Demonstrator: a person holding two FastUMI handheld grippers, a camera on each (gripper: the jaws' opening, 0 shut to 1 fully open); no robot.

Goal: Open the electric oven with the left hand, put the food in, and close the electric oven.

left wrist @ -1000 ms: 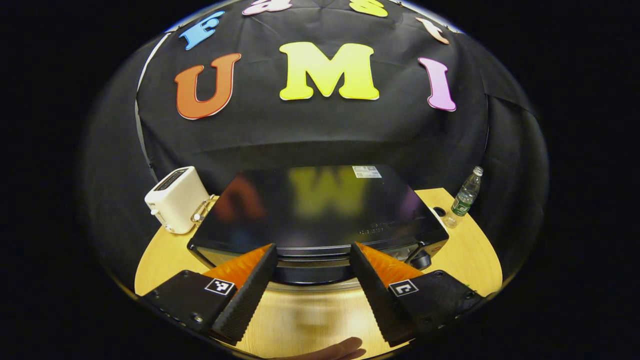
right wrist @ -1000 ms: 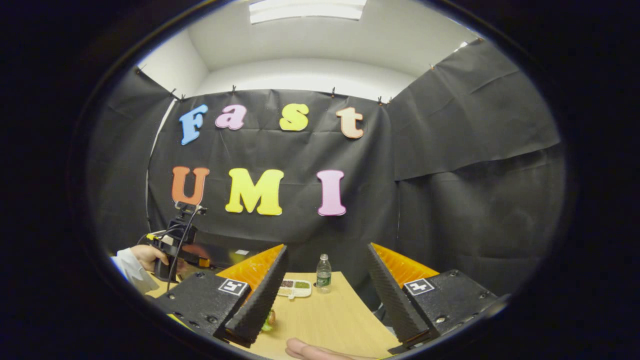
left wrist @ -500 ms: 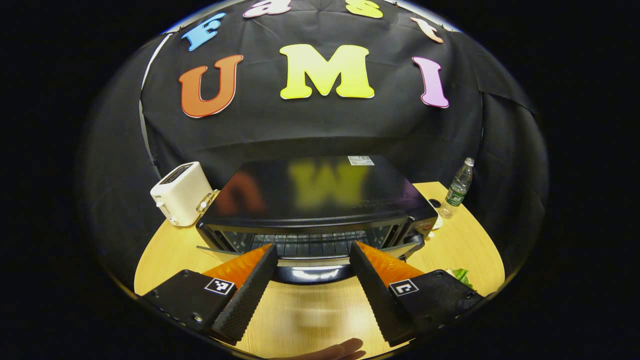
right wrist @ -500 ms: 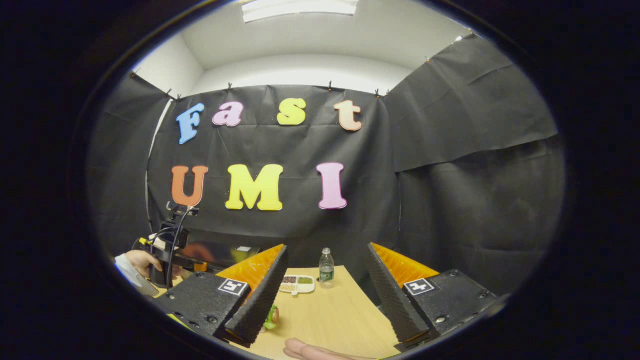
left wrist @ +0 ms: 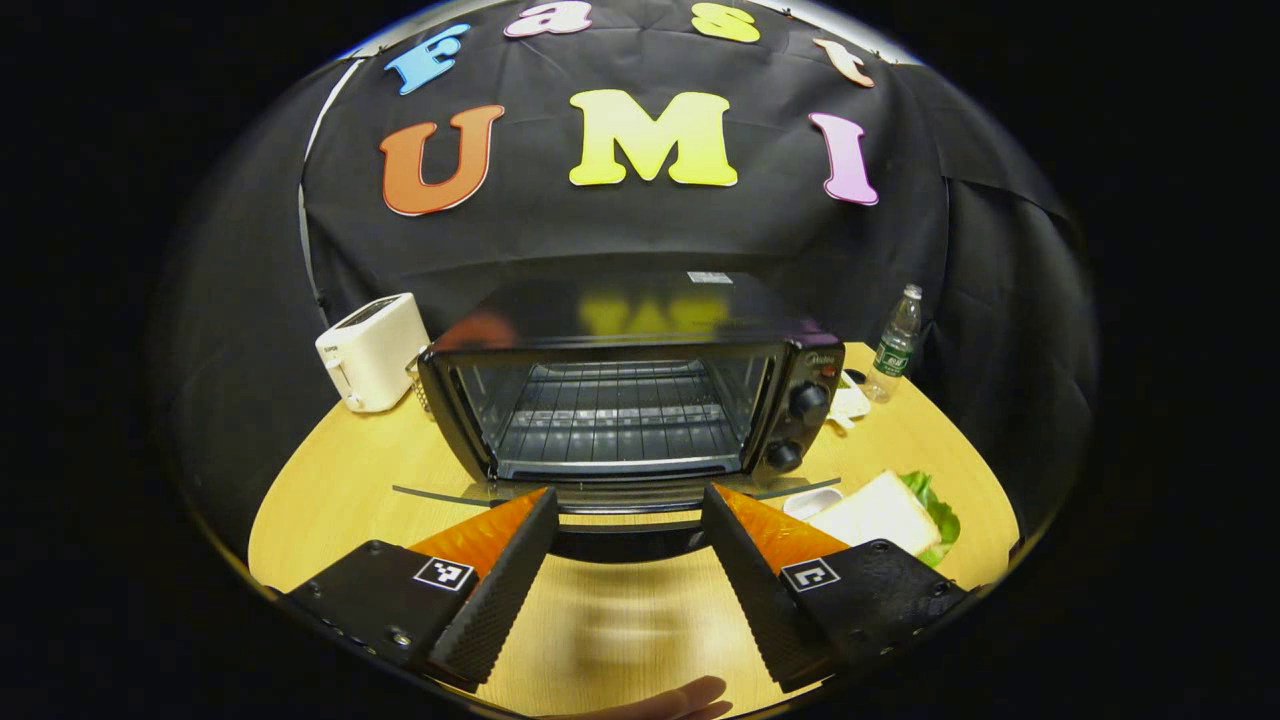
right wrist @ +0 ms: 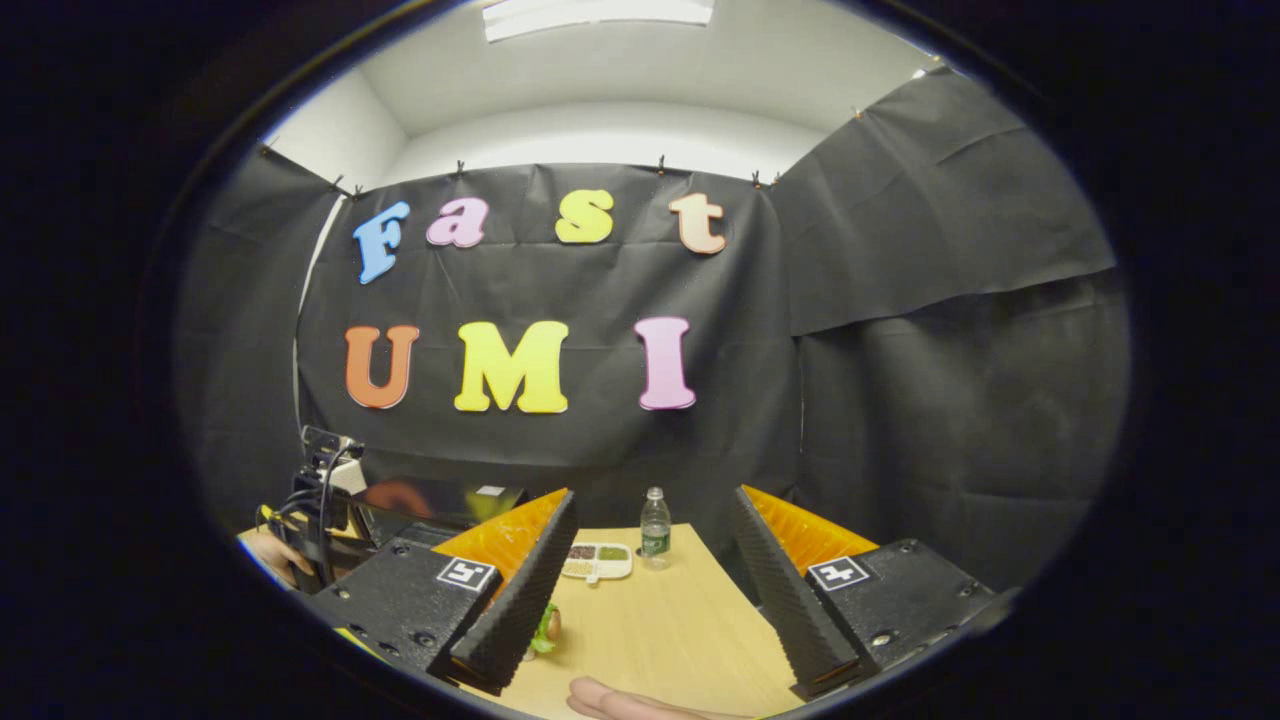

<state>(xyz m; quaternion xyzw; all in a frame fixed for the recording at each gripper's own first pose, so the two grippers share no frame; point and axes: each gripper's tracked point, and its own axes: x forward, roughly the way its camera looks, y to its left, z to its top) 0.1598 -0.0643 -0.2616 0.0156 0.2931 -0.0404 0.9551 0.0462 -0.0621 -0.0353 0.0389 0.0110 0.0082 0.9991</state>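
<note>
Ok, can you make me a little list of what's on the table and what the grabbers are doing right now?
oven: door down, wire rack bare
oven handle: between the left tool fingers, which stand apart
sandwich: on the table, right of the oven
toaster: left of the oven
bottle: upright, back right
right tool: open, nothing in it

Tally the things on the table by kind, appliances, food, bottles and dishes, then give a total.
Appliances: 2, the electric oven and the toaster
Food: 1, the sandwich
Bottles: 1, the water bottle
Dishes: 1, the divided dish
Total: 5
</note>
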